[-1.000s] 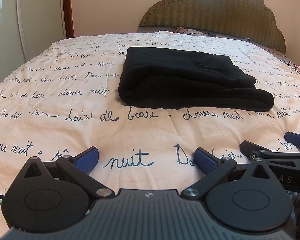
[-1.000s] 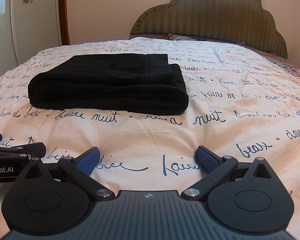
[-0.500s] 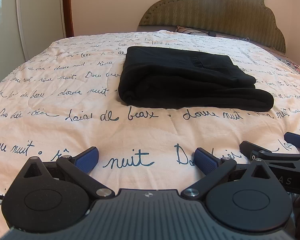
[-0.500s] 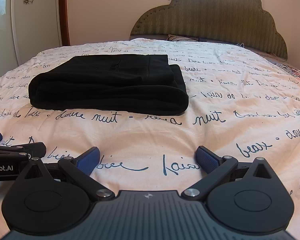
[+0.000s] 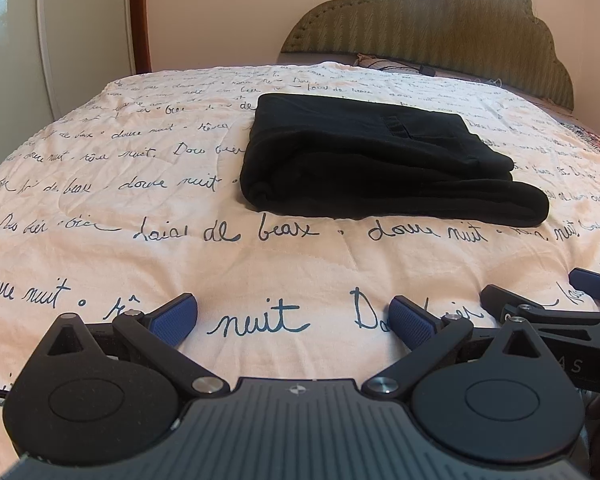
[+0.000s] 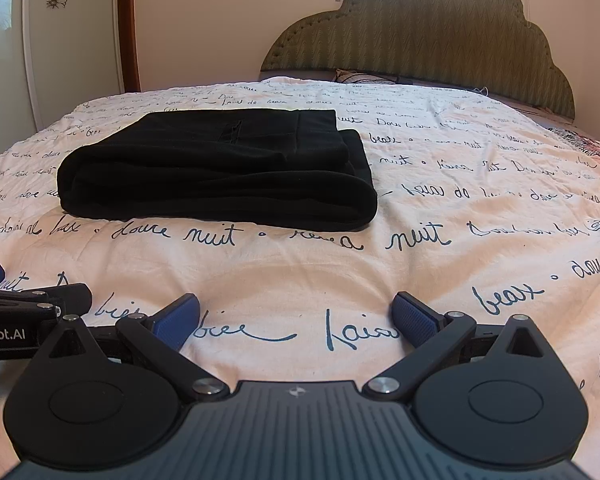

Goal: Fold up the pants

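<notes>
A bedspread (image 5: 300, 264) printed with script covers the bed, and the black pants (image 5: 364, 160) are seen lying folded near its middle. The cloth is judged soft and limp, best taken at the thick folded edge. Left gripper (image 5: 294, 314) and right gripper (image 6: 296, 314) are held wide, empty, well short of it

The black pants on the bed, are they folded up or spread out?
Folded. The black pants lie as a compact stack of layers on the bedspread, rounded fold edges showing.
</notes>
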`<state>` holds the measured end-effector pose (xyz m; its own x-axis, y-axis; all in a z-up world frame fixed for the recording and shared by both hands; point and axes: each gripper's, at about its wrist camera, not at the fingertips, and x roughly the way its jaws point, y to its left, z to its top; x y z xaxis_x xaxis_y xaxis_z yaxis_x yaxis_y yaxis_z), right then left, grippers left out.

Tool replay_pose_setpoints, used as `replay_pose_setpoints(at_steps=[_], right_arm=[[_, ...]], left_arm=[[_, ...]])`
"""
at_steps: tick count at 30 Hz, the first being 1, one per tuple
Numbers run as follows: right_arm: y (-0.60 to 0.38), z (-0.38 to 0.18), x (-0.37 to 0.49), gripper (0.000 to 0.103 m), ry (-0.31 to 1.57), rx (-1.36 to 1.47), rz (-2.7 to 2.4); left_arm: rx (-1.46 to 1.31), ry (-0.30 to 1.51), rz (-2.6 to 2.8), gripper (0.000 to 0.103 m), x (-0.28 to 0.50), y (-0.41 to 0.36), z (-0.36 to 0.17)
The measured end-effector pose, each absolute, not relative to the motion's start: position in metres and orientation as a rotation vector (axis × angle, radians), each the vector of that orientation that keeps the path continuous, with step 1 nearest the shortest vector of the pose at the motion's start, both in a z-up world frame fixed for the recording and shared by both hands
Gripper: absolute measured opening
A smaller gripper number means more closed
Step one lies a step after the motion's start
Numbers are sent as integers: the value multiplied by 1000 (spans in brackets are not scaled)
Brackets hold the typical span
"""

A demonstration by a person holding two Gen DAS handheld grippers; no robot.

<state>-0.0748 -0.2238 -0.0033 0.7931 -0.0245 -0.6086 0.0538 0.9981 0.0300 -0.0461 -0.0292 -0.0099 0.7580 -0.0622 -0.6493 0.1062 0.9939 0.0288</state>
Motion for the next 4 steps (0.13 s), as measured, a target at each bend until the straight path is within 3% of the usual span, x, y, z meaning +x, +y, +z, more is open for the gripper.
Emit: replay_pose_setpoints(at_steps=[4], right_arm=[[-224,-3,-75,103,654,48,-42]], left_arm=[[68,702,-82,103,-46,-29,-9]])
